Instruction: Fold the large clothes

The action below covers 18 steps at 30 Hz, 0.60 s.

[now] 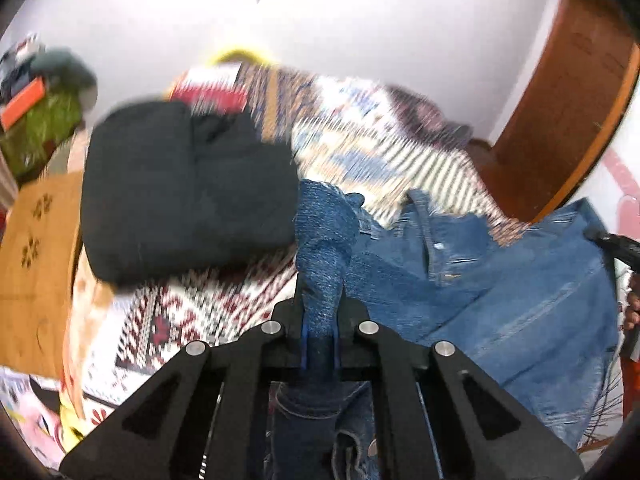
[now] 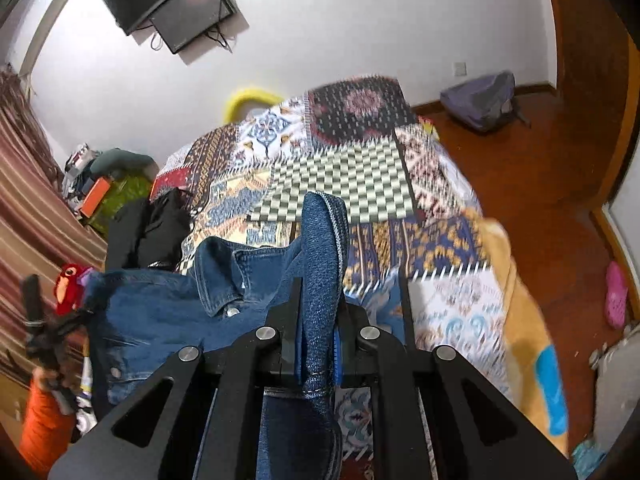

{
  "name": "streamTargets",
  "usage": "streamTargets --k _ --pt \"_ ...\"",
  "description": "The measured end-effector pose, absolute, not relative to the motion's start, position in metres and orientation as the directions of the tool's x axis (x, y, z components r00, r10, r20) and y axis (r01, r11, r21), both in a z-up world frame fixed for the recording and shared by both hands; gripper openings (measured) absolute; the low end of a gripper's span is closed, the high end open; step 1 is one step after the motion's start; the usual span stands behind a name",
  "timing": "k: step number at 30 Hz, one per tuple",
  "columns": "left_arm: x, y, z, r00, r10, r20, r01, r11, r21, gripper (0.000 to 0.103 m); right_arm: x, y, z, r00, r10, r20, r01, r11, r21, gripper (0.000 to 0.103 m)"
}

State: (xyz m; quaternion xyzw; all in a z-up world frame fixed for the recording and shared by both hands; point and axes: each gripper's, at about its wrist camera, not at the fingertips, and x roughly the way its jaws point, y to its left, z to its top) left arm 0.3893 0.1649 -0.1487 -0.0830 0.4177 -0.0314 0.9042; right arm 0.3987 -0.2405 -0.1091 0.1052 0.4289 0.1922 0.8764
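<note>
Left wrist view first. At nine o'clock a flat tan wooden panel (image 1: 38, 256) with cut-out flower shapes lies beside the bed, and above it, toward ten o'clock, sits a blurred heap with something green (image 1: 44, 128) and an orange box (image 1: 24, 106); what holds that heap cannot be told. Just left of centre a folded black garment (image 1: 180, 188) rests on the patchwork bedspread (image 1: 392, 152), soft and matte, with rounded edges. At six o'clock the left tongs (image 1: 320, 300) are pressed together on a bunched ridge of the denim jacket (image 1: 500, 292). The jacket spreads from centre toward four o'clock, mid-blue with stitched seams, its collar raised. At three o'clock the tip of the other black tool (image 1: 618, 246) touches the jacket's far edge. A brown wooden door frame (image 1: 560, 112) curves at two o'clock against the white wall.

Right wrist view. Striped brown curtains (image 2: 36, 208) hang at nine o'clock, with a red toy (image 2: 70, 286) below them. The black garment (image 2: 148, 232) lies at ten o'clock. At six o'clock the right tongs (image 2: 318, 300) pinch an upright fold of denim, coarse-woven with a pale edge; the jacket's collar and a metal button show to their left. The bedspread runs on to twelve o'clock in checked and ornamental panels. A dark screen (image 2: 176, 8) hangs on the wall at eleven o'clock. A grey backpack (image 2: 484, 100) sits on the red-brown wood floor (image 2: 540, 168) at two o'clock, a pink shoe (image 2: 616, 300) at three o'clock.
</note>
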Motion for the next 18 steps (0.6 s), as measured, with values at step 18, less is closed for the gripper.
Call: streamTargets --k 18 --pt "0.417 0.177 -0.123 0.713 -0.101 -0.694 -0.028 0.985 -0.173 0.007 0.444 -0.196 -0.094 0.571 0.395 -0.719 -0.328 0.913 0.241 0.007"
